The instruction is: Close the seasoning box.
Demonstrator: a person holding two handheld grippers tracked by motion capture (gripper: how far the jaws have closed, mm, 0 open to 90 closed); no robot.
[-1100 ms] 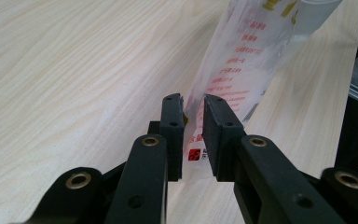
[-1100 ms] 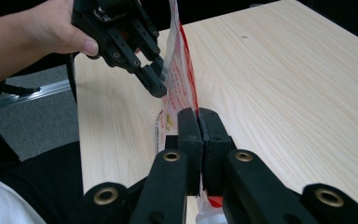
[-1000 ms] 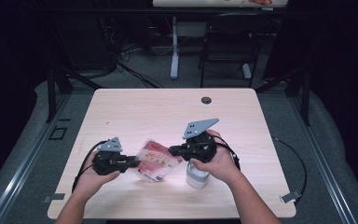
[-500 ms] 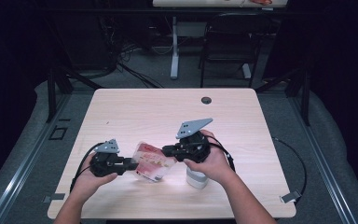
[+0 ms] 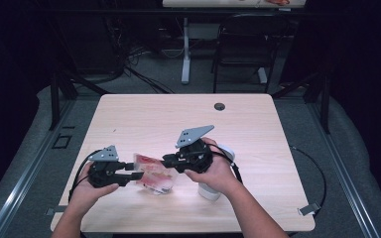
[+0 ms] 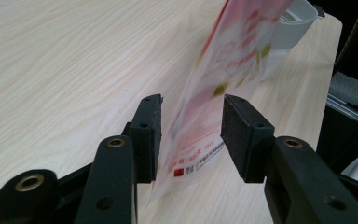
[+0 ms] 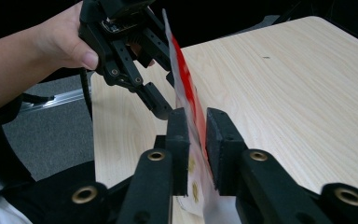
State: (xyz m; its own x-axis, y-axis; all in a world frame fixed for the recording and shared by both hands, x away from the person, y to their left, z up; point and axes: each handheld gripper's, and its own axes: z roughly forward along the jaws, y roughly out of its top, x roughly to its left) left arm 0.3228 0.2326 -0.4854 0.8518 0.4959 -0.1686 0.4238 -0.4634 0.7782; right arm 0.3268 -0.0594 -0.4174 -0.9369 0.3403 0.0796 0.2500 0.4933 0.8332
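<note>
High view: a pale wooden table [image 5: 258, 129] with rounded corners bears everything. A white plastic cup [image 5: 217, 171] stands near the front edge, partly behind the right hand [image 5: 217, 171]. A thin clear plastic pouch printed in red and pink [image 5: 151, 173] lies between the two tools, left of the cup, its lower edge near the tabletop.

Left gripper [image 6: 191, 135]: jaws have just been opening. They stand spread, pouch edge between them, one pad close to the film, the other clear of it.

Right gripper [image 7: 196, 149]: jaws have just been opening too. They stand narrowly parted around the opposite edge, with a gap on the red side; on the other side I cannot tell if the pad touches.

Handling judgement: the pouch looks light, floppy and slick, likely to sag or slide once released. Best hold is the flat sealed margin, pads square on the film, well in from the corner.
</note>
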